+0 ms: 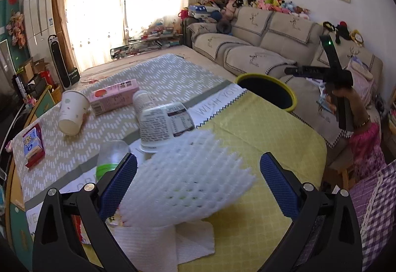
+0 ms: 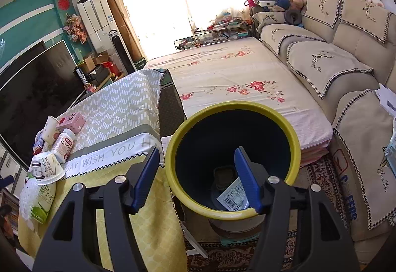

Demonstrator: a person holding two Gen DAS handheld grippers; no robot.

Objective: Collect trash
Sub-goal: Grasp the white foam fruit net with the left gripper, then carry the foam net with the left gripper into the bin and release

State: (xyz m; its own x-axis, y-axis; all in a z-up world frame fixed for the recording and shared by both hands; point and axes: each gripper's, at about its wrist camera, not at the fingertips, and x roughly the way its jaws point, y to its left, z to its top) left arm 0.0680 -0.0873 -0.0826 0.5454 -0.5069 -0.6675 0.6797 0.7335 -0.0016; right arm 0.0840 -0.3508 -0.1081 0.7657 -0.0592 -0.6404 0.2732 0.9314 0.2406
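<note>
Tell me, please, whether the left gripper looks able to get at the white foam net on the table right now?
Probably yes: the left gripper stands open with the foam net already between its fingers, and nothing blocks it.

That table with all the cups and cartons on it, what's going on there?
A person is clearing trash with two handheld grippers. The left gripper is open around a white foam net on the table. The right gripper hangs open above the yellow-rimmed bin, nothing between its fingers.
</note>
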